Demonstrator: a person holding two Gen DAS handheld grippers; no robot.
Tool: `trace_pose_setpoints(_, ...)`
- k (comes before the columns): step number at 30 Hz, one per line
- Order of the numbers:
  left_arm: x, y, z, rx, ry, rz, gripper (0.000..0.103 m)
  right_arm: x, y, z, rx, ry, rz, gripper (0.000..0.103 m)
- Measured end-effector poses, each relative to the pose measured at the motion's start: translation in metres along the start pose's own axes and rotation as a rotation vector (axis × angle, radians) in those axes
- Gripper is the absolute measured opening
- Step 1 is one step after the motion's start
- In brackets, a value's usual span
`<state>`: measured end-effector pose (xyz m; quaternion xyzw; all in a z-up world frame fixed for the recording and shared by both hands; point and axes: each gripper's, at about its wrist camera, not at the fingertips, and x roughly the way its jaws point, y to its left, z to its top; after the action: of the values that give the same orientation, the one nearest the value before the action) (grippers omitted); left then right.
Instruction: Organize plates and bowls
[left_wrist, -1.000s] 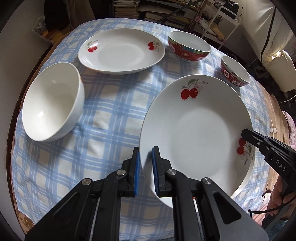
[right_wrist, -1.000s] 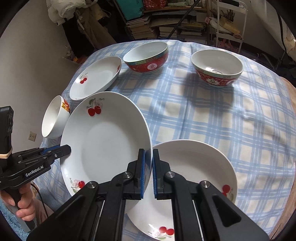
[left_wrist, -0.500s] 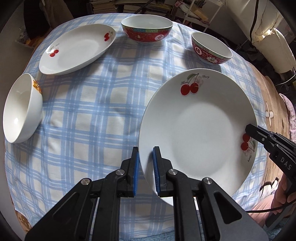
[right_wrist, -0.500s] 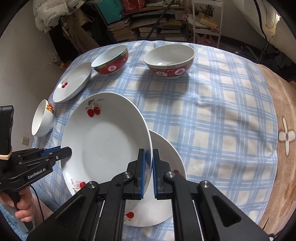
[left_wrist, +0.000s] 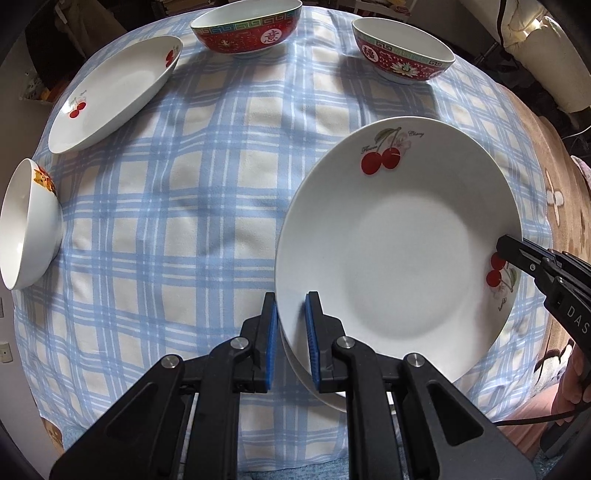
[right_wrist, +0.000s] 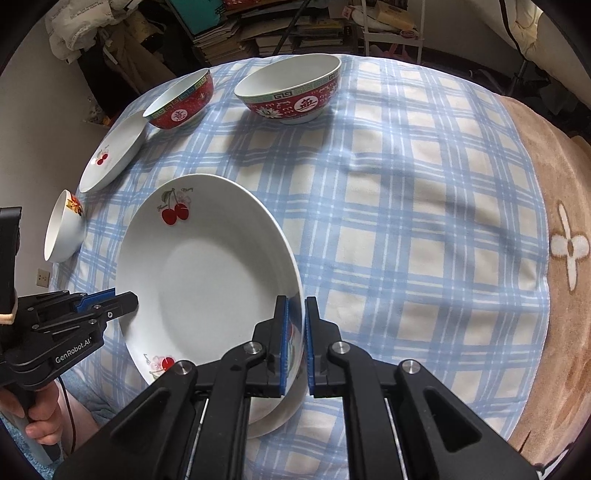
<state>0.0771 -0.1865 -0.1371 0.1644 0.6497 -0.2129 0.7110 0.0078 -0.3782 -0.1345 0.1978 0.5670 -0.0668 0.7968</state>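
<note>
At the bottom of each wrist view, a hand-held gripper pinches the rim of the same round white ceramic plate with red cherry prints (left_wrist: 399, 254): the left hand-held gripper (left_wrist: 291, 339) clamps its left edge, the right hand-held gripper (right_wrist: 295, 347) its opposite edge. The plate hangs just over a second white plate (right_wrist: 273, 413), which peeks out beneath it on the blue-and-white checked cloth of the counter (left_wrist: 177, 206). Farther up, a plain white bowl (left_wrist: 26, 229) sits at left, another cherry plate (left_wrist: 114, 88) at upper left, and two red patterned bowls (left_wrist: 245, 26) (left_wrist: 402, 51) along the top.
</note>
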Motion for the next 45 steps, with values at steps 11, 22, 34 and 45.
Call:
trace_pose_setpoints(11, 0.006, -0.012, -0.002, 0.007, 0.02, 0.03, 0.014, 0.008, -0.002, -0.004, 0.008, 0.025, -0.01, 0.01)
trace_pose_setpoints(22, 0.01, -0.017, 0.0, 0.006, 0.03, 0.03, 0.014, 0.01, -0.001, -0.004, 0.014, 0.043, -0.016, 0.01)
trace_pose_setpoints(34, 0.011, -0.015, -0.002, -0.028, 0.034, 0.072, 0.014, 0.009, -0.001, -0.004, 0.022, 0.05, -0.018, 0.01)
trace_pose_setpoints(45, 0.016, -0.006, -0.002, -0.054, 0.042, 0.048, 0.014, 0.008, -0.004, -0.003, 0.041, 0.047, 0.007, 0.01)
